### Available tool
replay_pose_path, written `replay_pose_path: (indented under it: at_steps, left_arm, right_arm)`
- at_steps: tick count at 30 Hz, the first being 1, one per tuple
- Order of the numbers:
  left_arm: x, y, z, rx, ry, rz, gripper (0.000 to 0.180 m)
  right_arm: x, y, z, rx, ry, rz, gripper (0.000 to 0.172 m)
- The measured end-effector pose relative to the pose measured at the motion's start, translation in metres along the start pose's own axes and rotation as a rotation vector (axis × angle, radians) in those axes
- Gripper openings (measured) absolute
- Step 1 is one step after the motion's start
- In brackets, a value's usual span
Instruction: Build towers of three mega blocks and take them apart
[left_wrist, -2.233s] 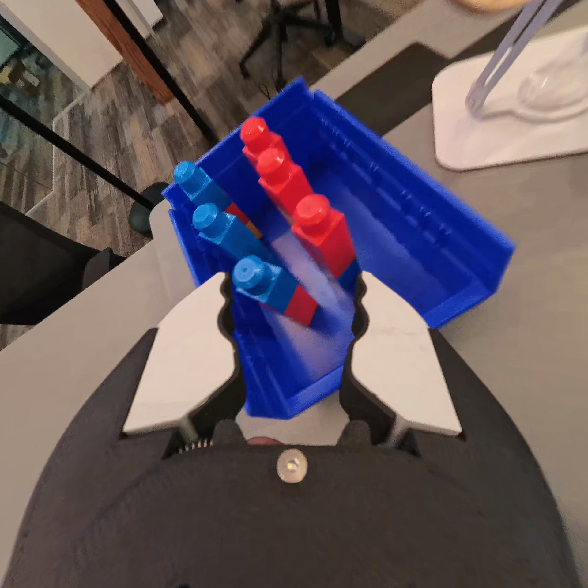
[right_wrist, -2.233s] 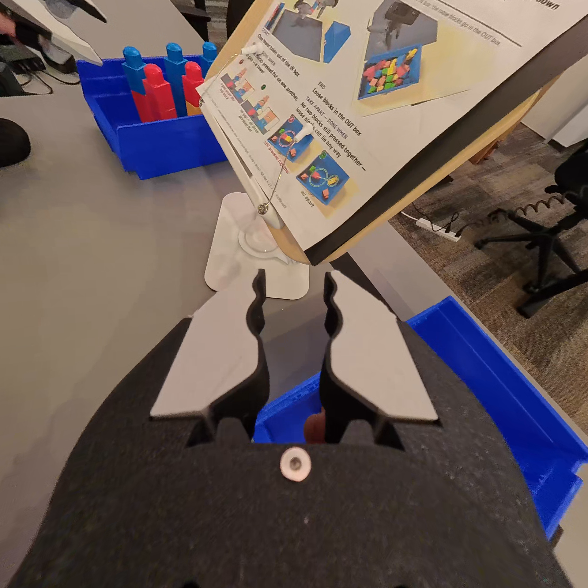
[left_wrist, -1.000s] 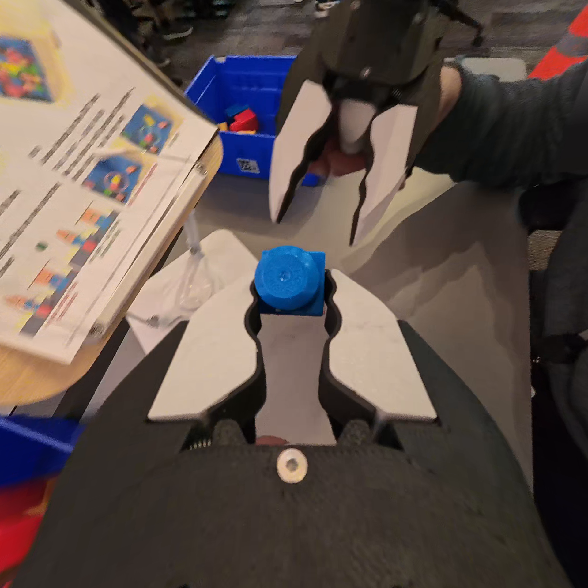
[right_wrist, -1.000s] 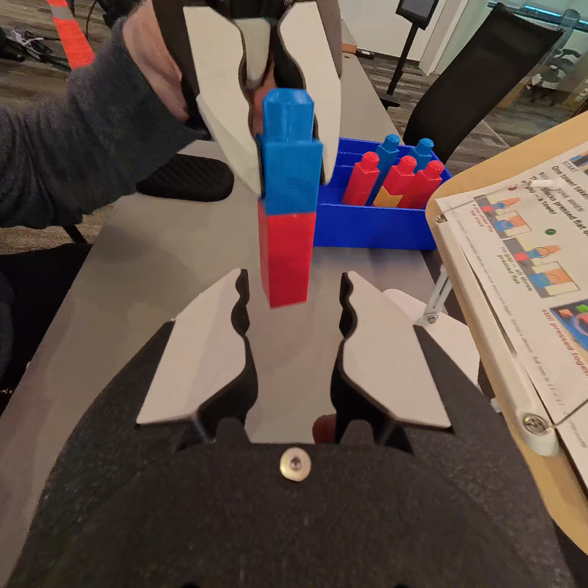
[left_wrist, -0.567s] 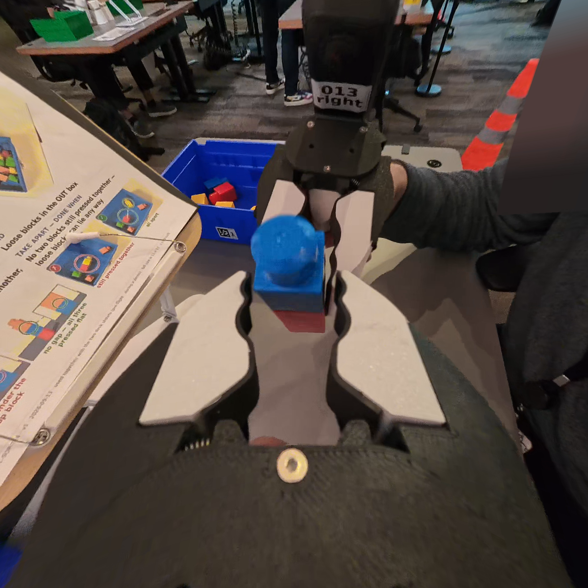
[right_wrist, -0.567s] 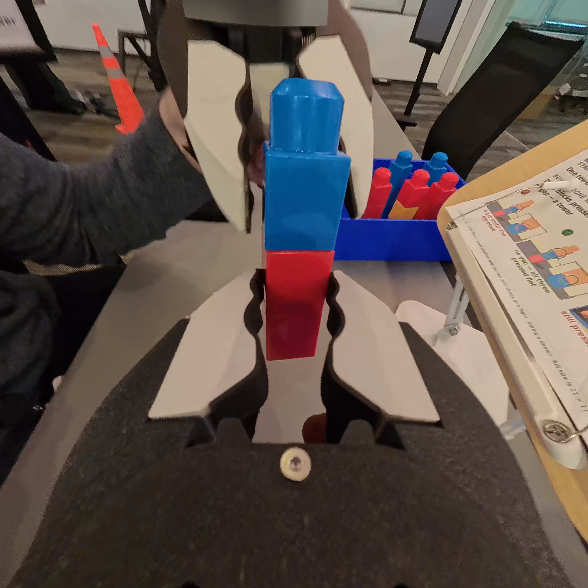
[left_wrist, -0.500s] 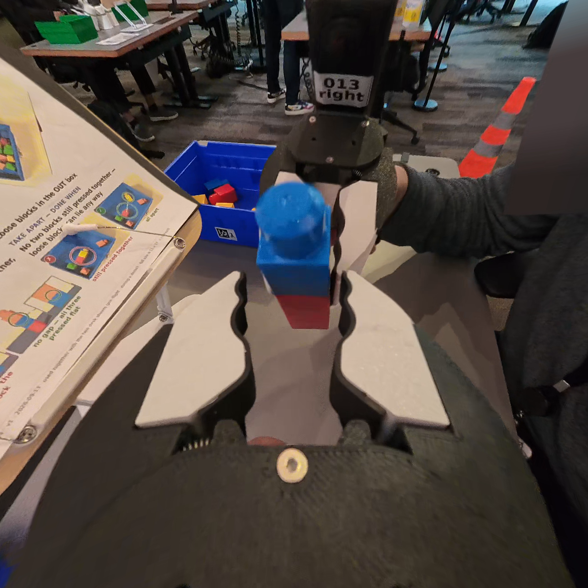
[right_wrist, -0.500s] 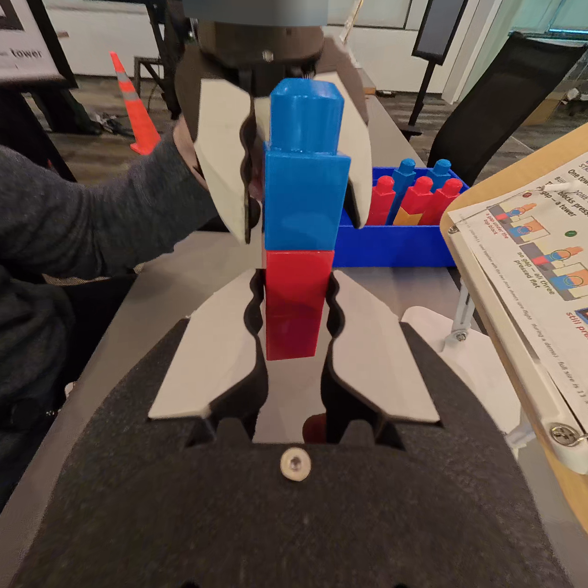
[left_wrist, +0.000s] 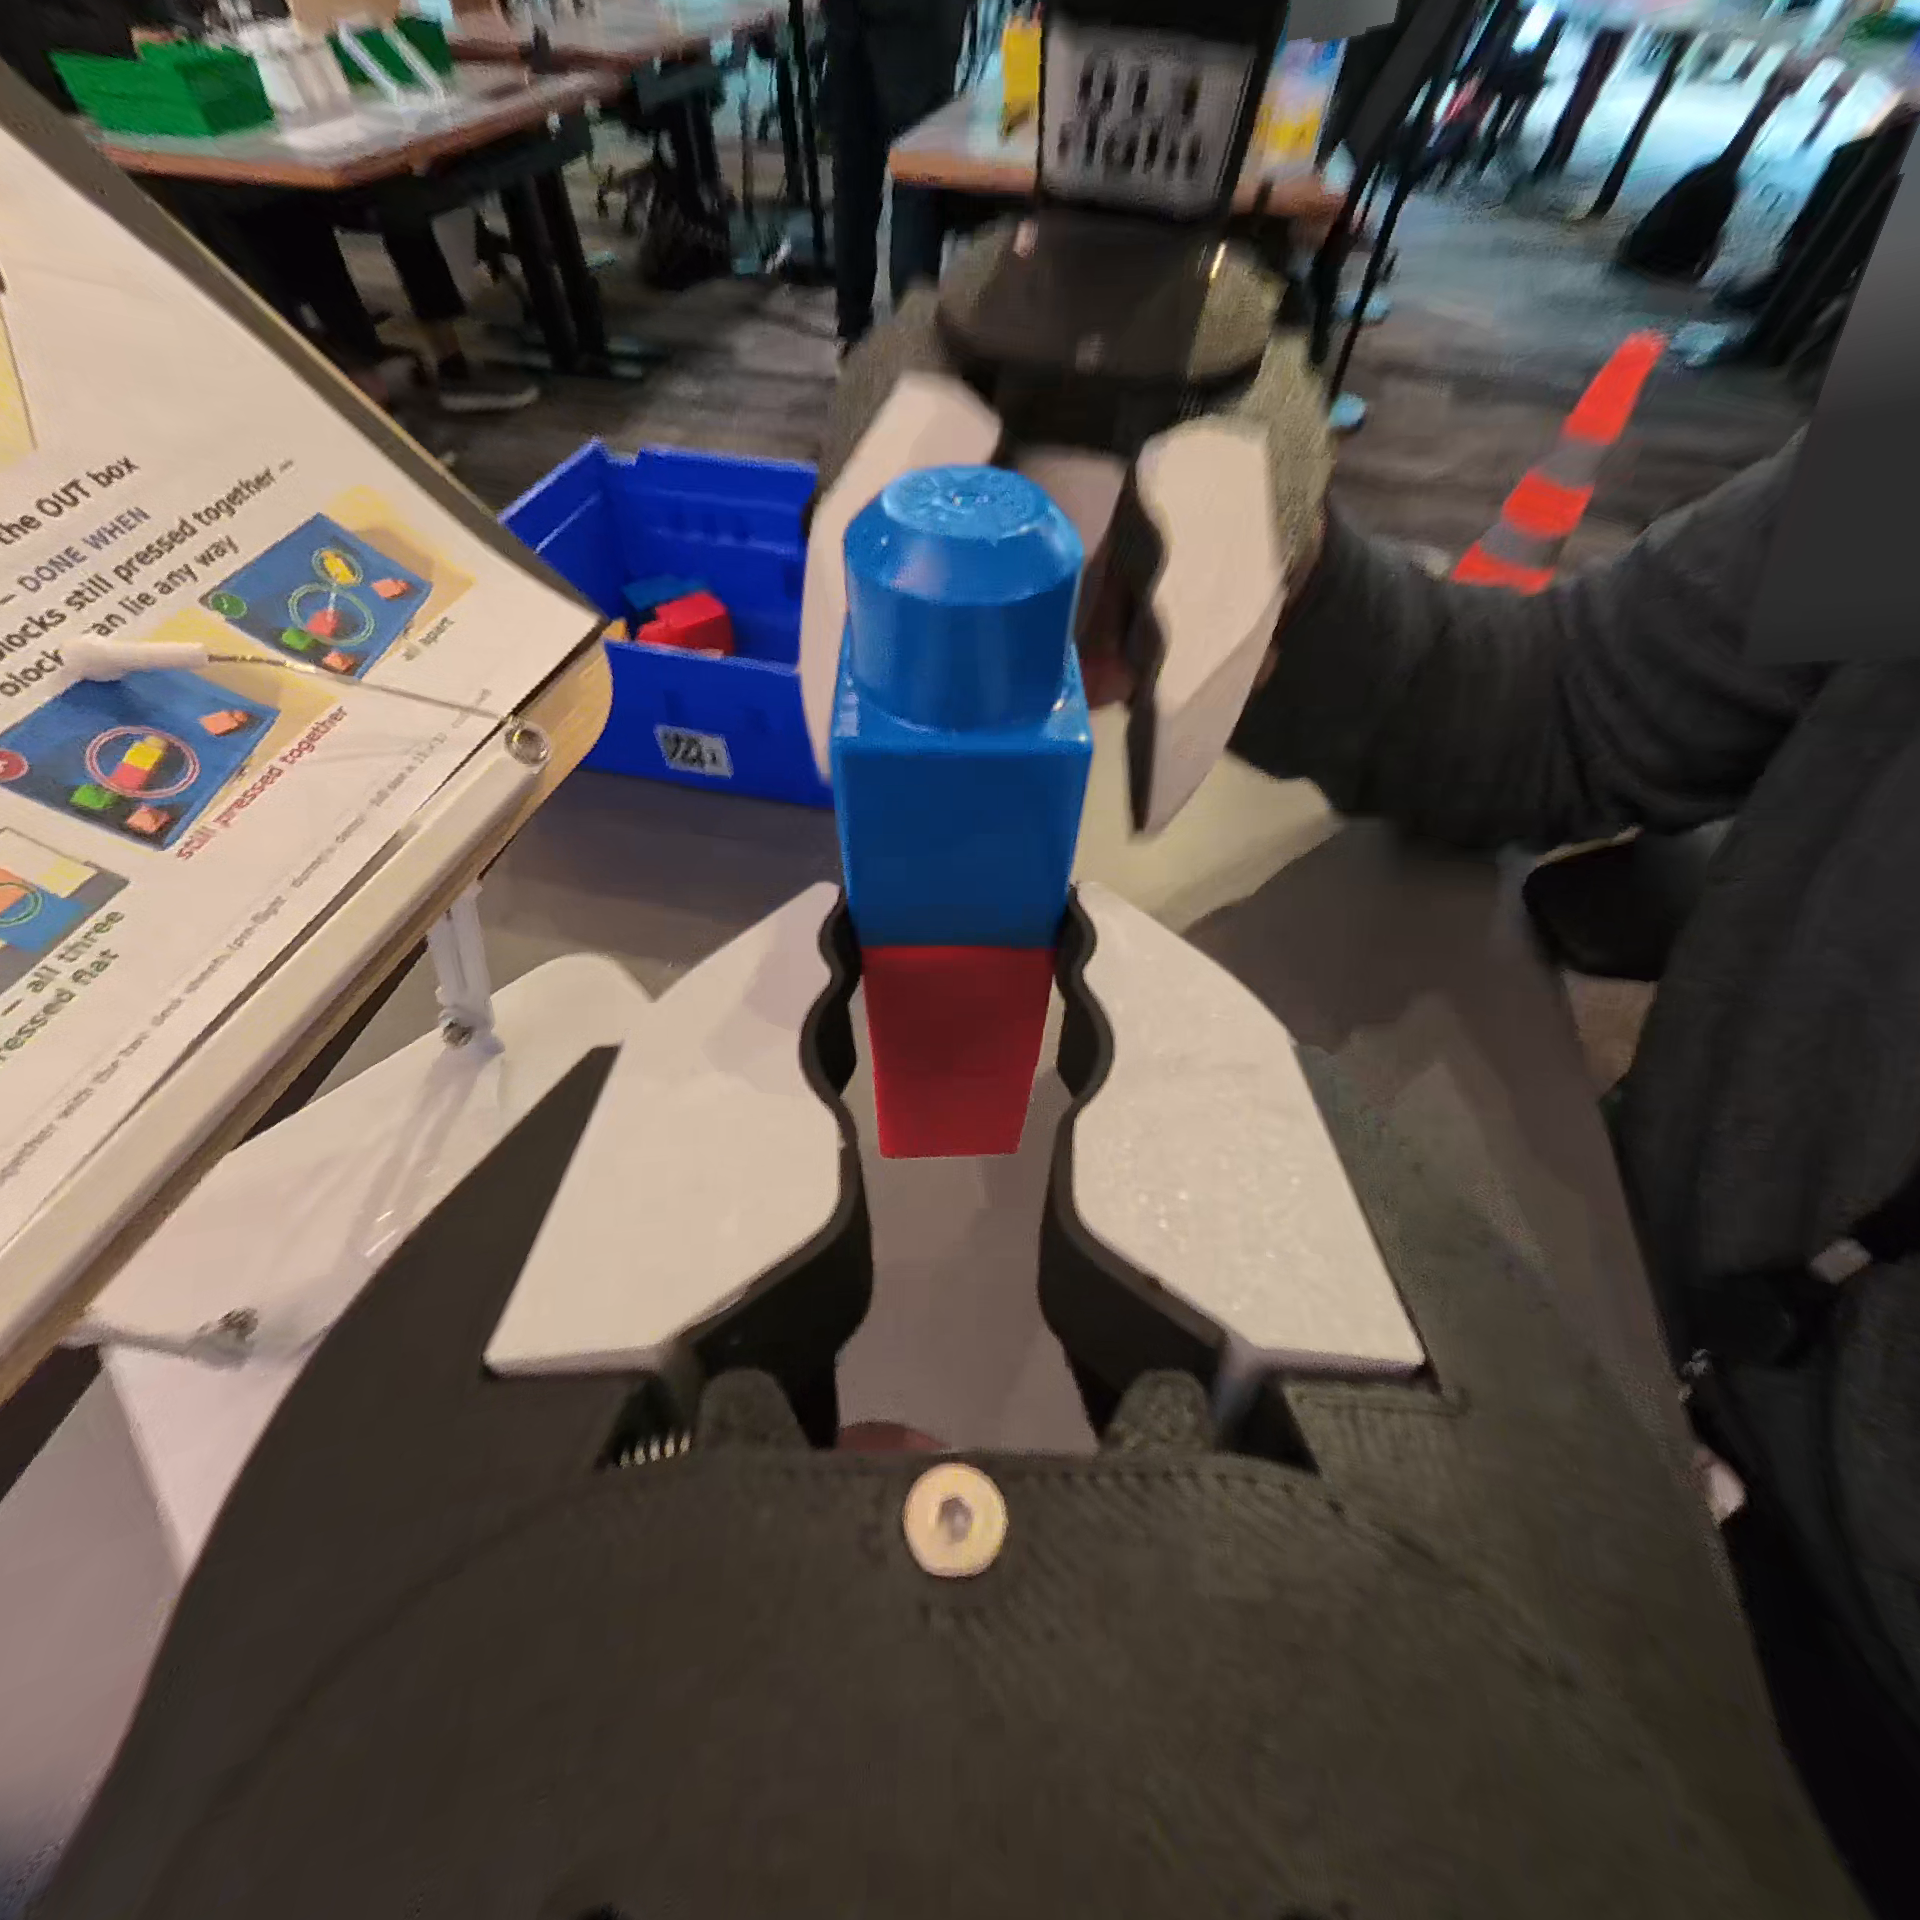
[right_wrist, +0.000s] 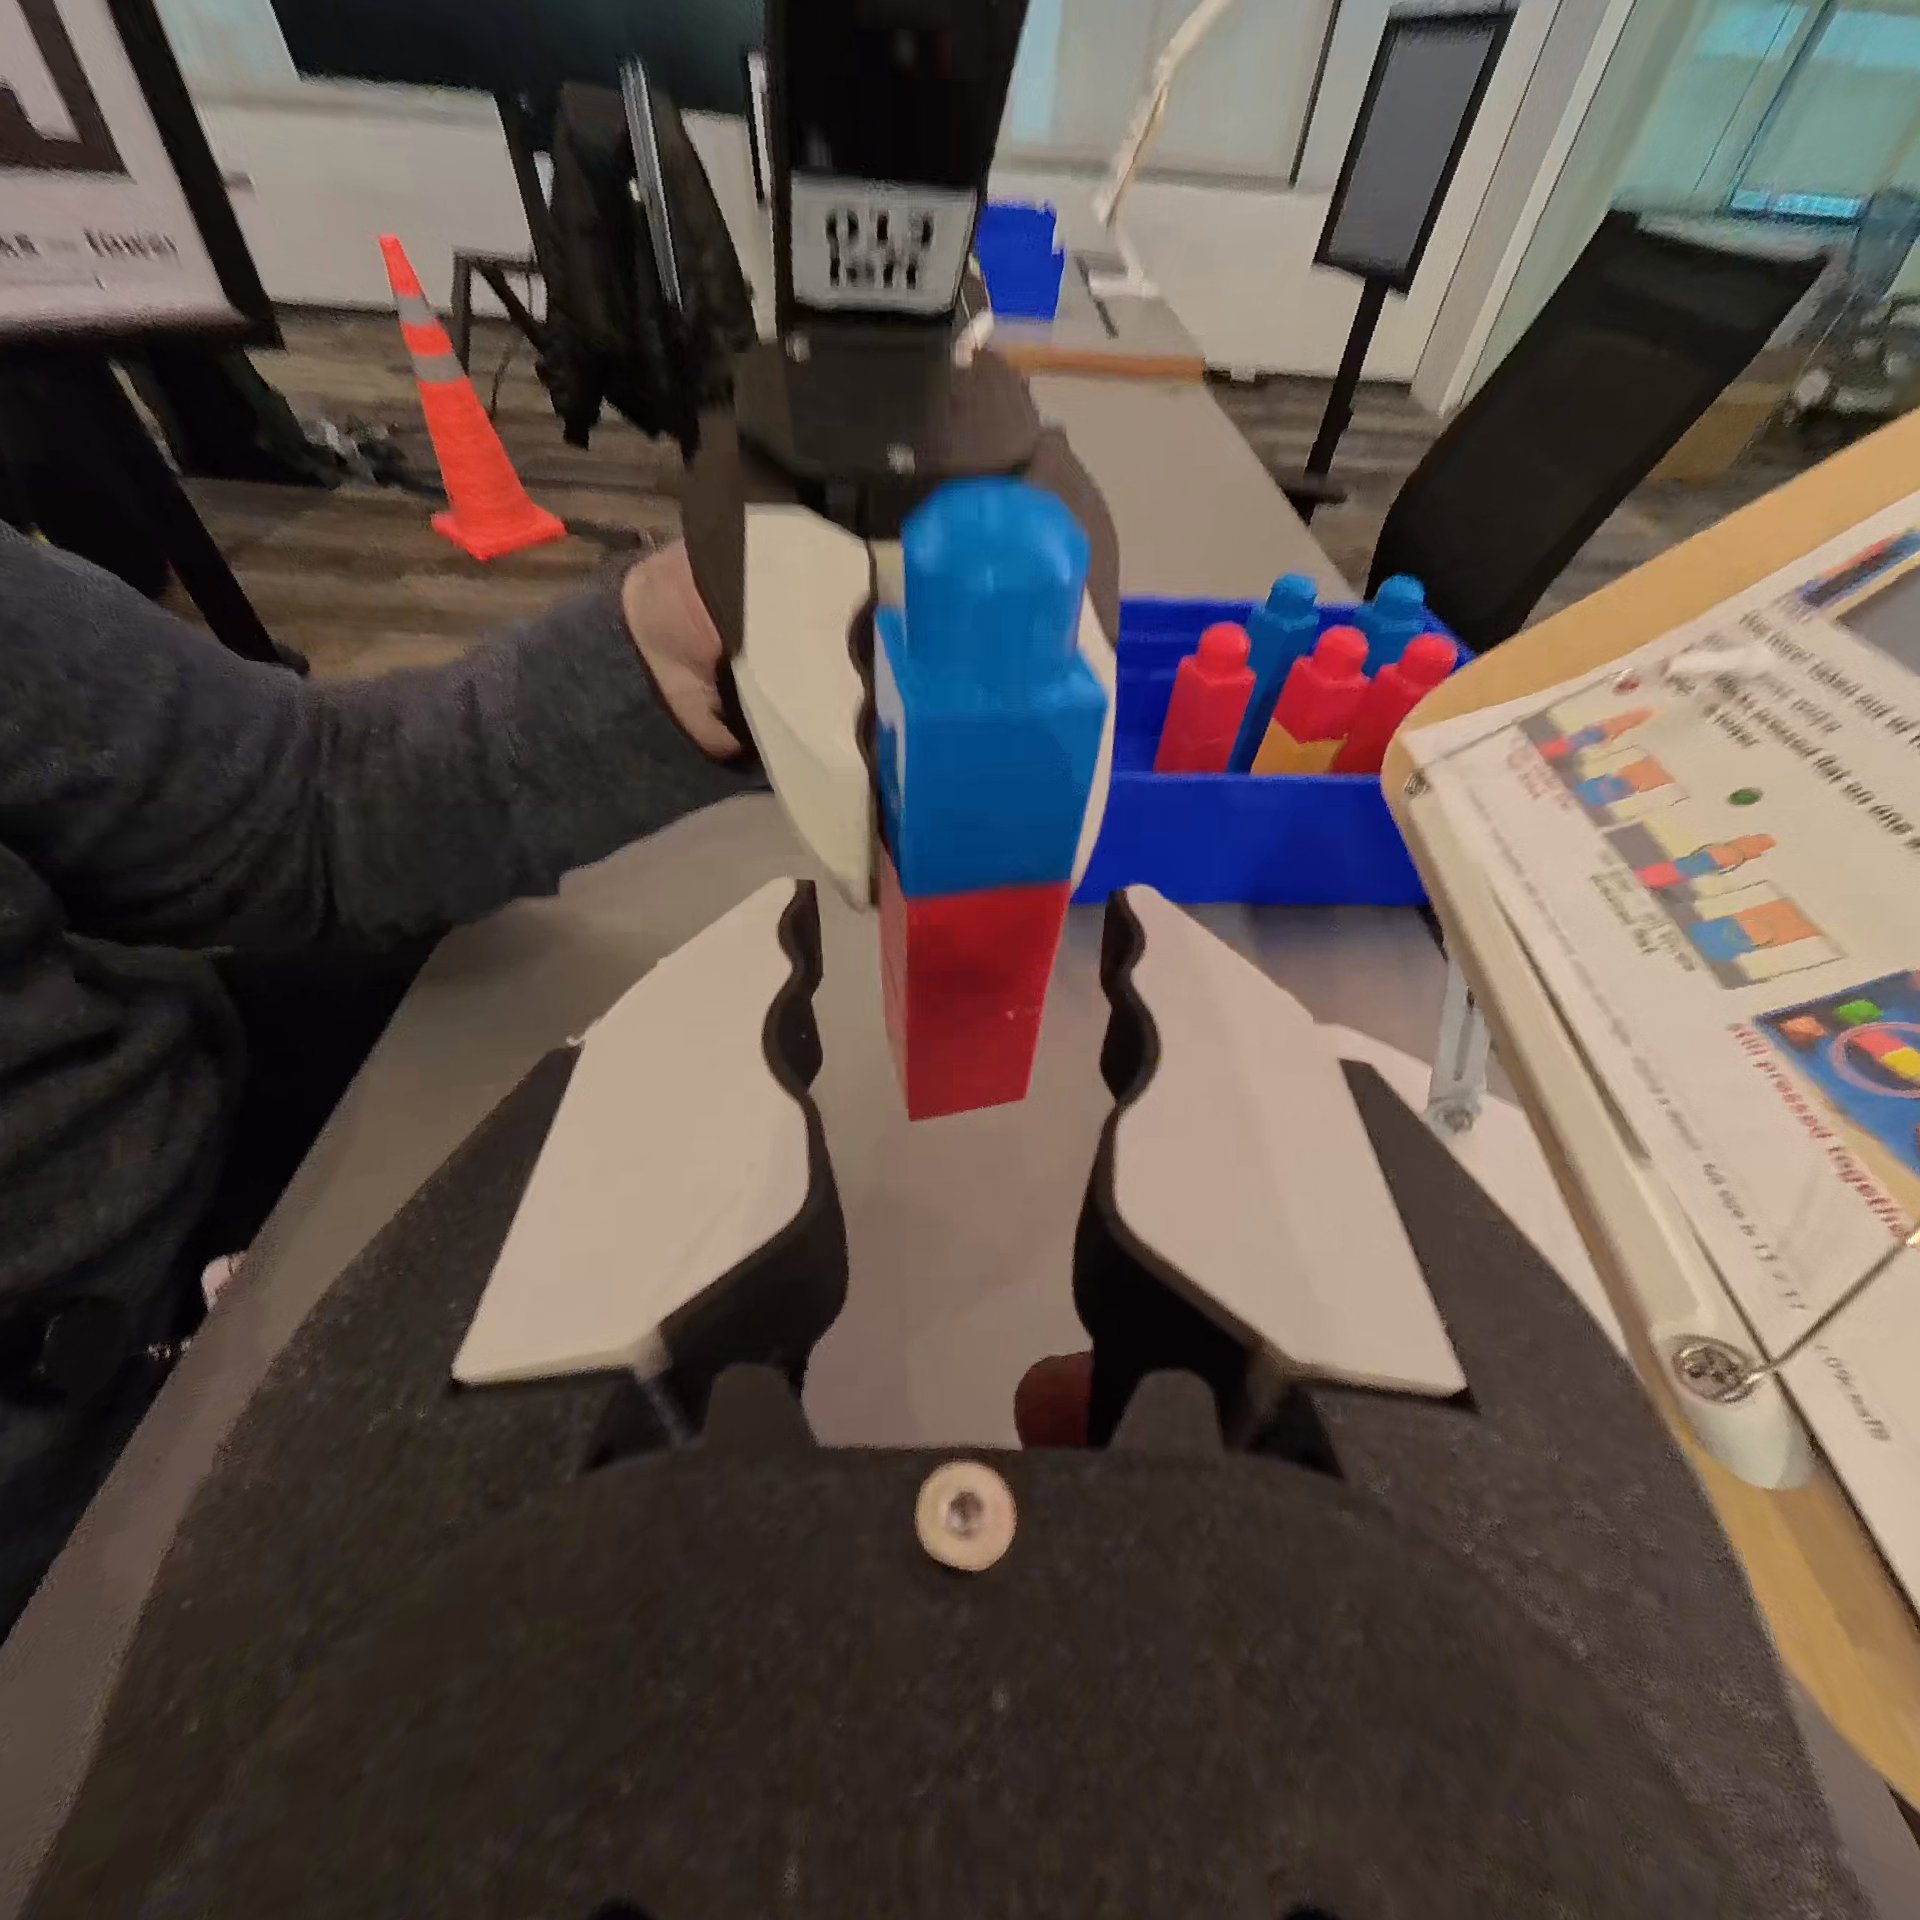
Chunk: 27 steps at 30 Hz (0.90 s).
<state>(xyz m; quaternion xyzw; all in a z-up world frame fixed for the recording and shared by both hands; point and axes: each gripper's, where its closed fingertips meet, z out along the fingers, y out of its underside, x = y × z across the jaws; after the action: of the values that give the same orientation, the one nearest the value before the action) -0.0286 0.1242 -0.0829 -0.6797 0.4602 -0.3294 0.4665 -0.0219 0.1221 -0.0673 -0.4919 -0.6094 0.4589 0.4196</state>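
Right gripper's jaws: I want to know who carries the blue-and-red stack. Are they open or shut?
Open. The right gripper has clear gaps beside the red block; the left gripper clamps the stack.

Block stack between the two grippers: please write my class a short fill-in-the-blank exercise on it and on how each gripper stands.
1. The upper block of the stack is ___ in colour.
2. The lower block is ___ in colour.
3. The stack, clamped by the left gripper, counts ___ blocks.
4. The right gripper stands ___, with a gap on either side of the lower block.

Missing words: blue; red; two; open.
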Motion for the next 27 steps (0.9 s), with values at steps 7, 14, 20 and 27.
replay_pose_path:
  at_steps: [7, 14, 20, 27]
  left_arm:
    - [0.012, 0.017, 0.029, -0.214, 0.013, 0.135, 0.036]
    - [0.009, 0.006, 0.038, -0.146, 0.076, 0.122, 0.050]
    - [0.003, 0.009, 0.046, -0.141, 0.079, 0.130, 0.036]
    - [-0.017, 0.030, 0.038, -0.286, -0.005, 0.139, 0.036]
  right_arm:
    - [-0.006, 0.004, 0.000, -0.060, 0.005, -0.069, 0.041]
    - [0.002, -0.009, -0.009, 0.037, 0.024, -0.039, 0.036]
    - [0.006, -0.007, -0.014, 0.025, 0.028, -0.034, 0.036]
    - [0.032, -0.045, -0.077, 0.175, 0.204, -0.052, 0.036]
